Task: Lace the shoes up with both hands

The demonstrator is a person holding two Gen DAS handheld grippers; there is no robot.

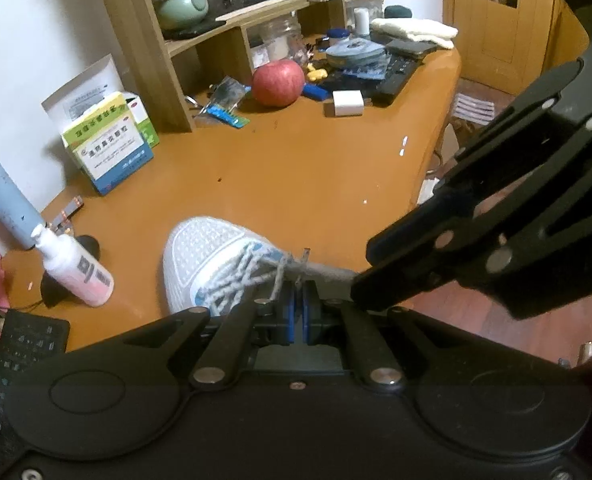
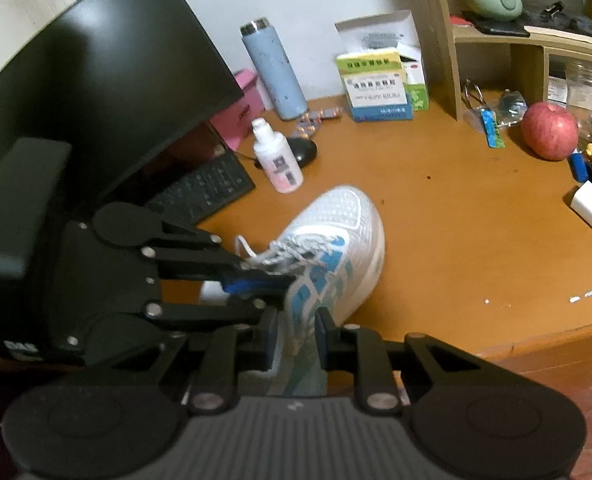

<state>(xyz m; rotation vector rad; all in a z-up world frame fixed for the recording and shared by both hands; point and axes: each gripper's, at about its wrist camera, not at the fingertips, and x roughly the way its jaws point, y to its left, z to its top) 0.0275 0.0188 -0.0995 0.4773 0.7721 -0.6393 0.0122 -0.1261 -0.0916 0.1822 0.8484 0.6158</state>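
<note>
Cluttered orange-brown desk (image 2: 456, 240); landmark is the white-and-blue shoe (image 2: 336, 240), lying near the desk's front edge, toe toward the back wall. White spray bottle (image 2: 277, 160) and keyboard (image 2: 207, 192) sit just left of the shoe, apple (image 2: 550, 130) well off to its right.

Left gripper (image 1: 298, 312): jaws fully closed, pinching a strand of the grey-white lace (image 1: 279, 276) at the top of the lacing, probably to keep it taut.

Right gripper (image 2: 296, 344): jaws partly open, clamped across the shoe's heel end, apparently to steady it. In the left wrist view it also looks to be on a lace end; cannot confirm.

Knot not yet formed, by my judgement.
</note>
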